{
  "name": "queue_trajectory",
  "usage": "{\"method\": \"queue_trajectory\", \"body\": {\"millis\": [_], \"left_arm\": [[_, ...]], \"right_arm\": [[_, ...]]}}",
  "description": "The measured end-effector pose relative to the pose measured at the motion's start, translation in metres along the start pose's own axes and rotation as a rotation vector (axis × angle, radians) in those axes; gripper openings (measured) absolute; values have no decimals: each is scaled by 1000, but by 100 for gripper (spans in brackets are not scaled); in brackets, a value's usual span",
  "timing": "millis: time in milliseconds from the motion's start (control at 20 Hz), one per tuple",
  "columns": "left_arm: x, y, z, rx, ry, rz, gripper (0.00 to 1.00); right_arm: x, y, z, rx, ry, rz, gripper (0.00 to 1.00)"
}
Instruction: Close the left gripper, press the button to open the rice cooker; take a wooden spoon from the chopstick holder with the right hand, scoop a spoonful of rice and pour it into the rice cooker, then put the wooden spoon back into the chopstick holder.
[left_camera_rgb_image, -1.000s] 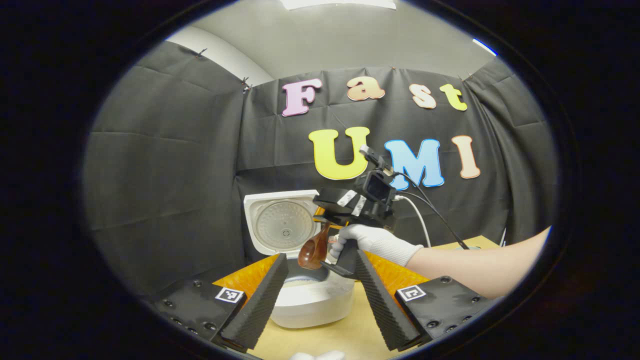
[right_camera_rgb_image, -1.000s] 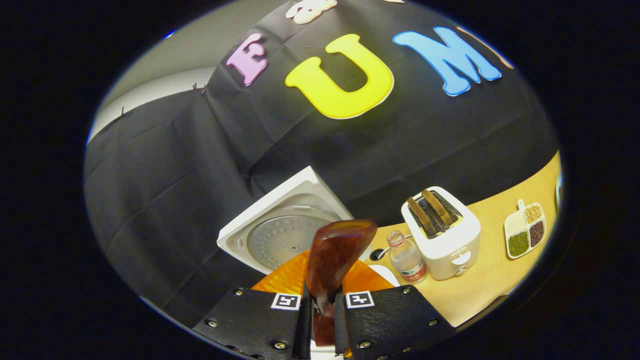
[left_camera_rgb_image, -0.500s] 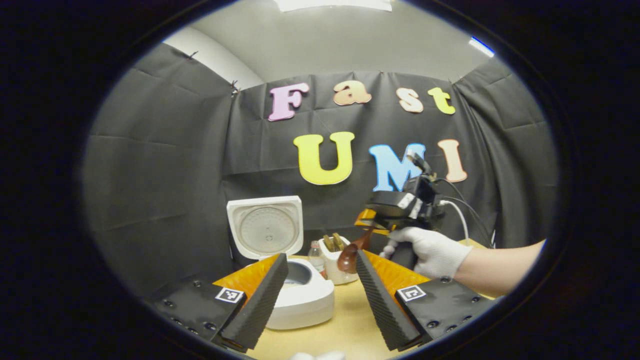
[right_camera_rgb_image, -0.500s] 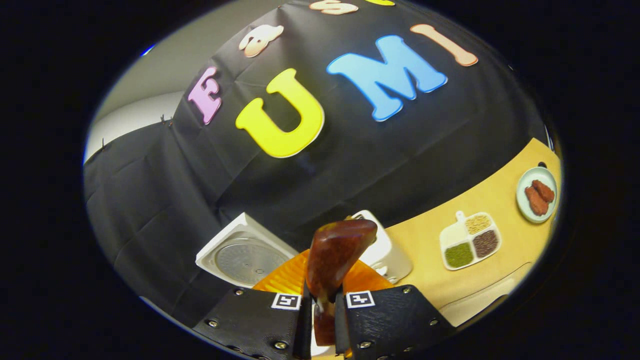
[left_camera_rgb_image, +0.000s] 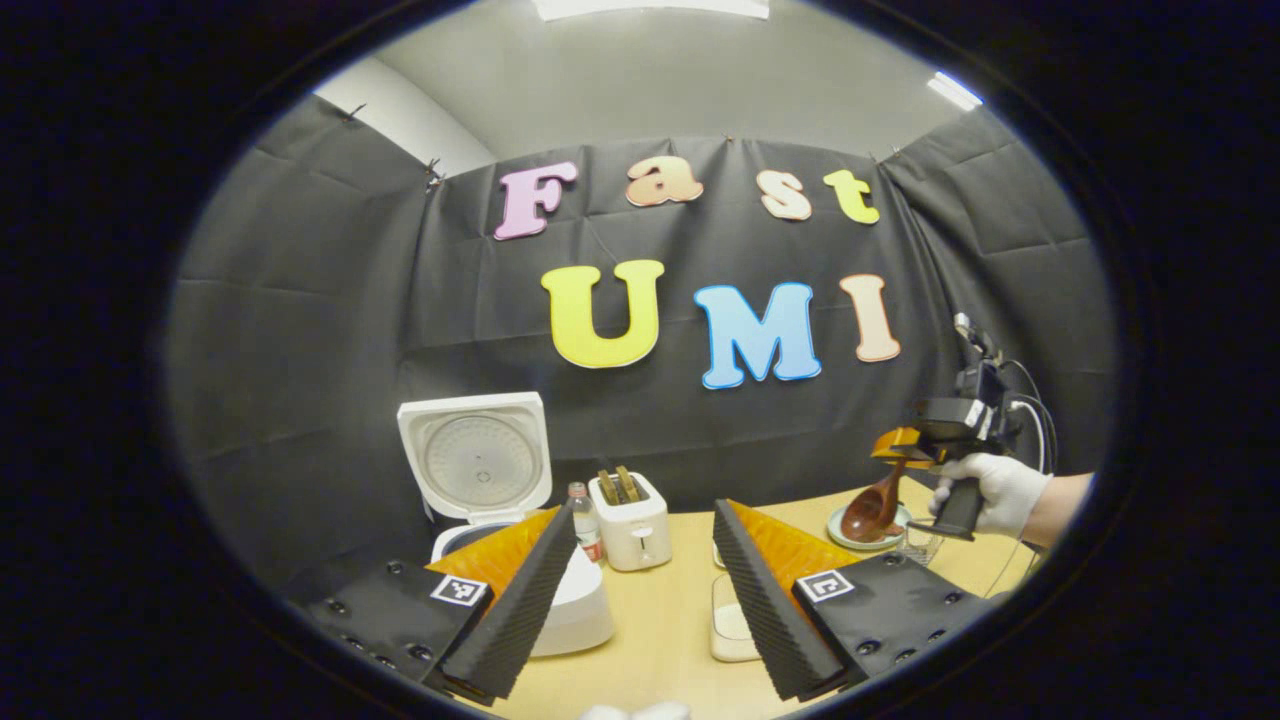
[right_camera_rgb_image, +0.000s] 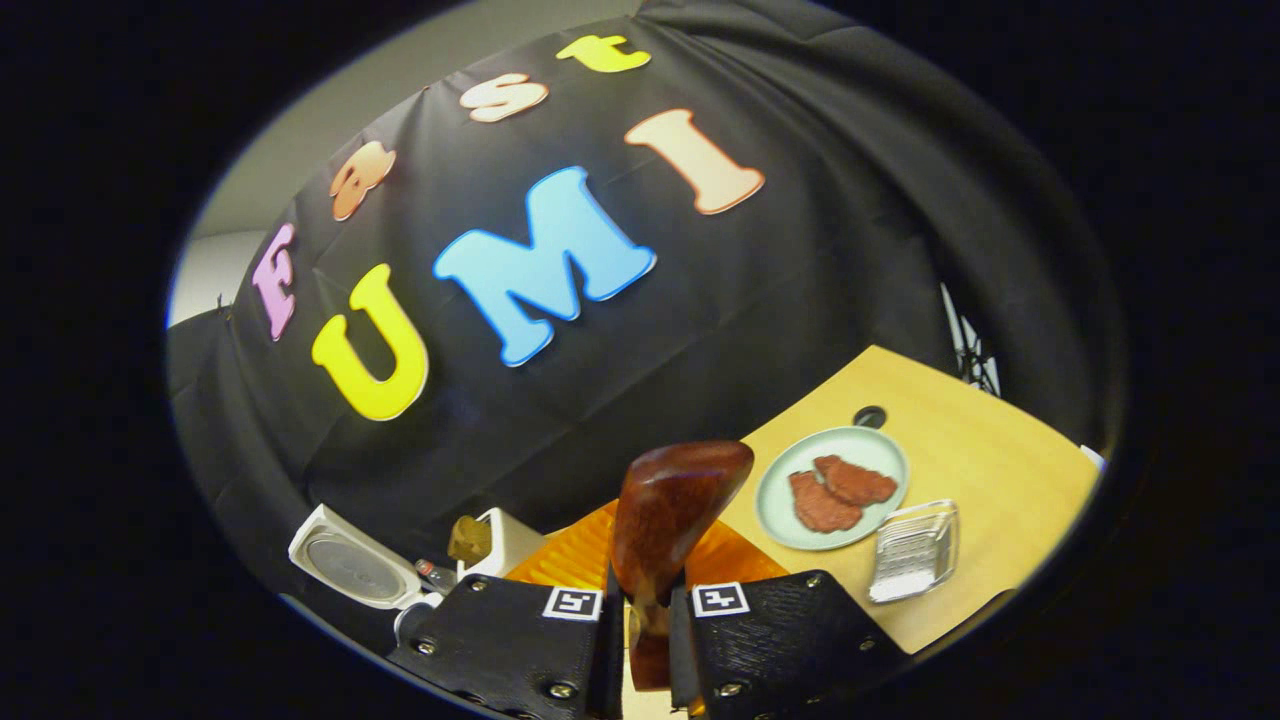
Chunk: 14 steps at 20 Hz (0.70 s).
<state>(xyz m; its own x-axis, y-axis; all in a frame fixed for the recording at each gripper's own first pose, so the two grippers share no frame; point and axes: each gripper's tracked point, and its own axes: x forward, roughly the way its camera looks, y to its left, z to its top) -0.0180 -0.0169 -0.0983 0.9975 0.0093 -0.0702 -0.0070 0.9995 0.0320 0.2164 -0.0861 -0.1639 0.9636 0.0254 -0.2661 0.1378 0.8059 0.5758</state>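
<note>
The white rice cooker stands at the left with its lid up; its lid lies low left in the right gripper view. My left gripper is open and holds nothing, its left finger in front of the cooker's body. Far right, a gloved hand holds my right gripper, shut on the handle of the brown wooden spoon. The spoon rises bowl-up from between the right gripper's fingers. The wire chopstick holder stands on the table just right of it.
A white toaster and a small bottle stand right of the cooker. A pale plate with reddish pieces sits beside the holder. A white divided dish lies behind my right finger. The wooden table ends near the holder.
The right gripper has carried the spoon from above the open cooker to the far right, near the plate and holder. The left gripper's view has swung right, with its fingers still open.
</note>
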Motion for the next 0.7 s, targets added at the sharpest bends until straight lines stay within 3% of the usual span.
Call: {"method": "queue_trajectory", "body": {"millis": [300, 700], "left_arm": [[10, -39, 6, 29, 17, -12, 97], [20, -69, 10, 52, 31, -15, 97]], "right_arm": [[-3, -103, 34, 21, -43, -127, 18], [23, -151, 15, 25, -9, -174, 18]]}}
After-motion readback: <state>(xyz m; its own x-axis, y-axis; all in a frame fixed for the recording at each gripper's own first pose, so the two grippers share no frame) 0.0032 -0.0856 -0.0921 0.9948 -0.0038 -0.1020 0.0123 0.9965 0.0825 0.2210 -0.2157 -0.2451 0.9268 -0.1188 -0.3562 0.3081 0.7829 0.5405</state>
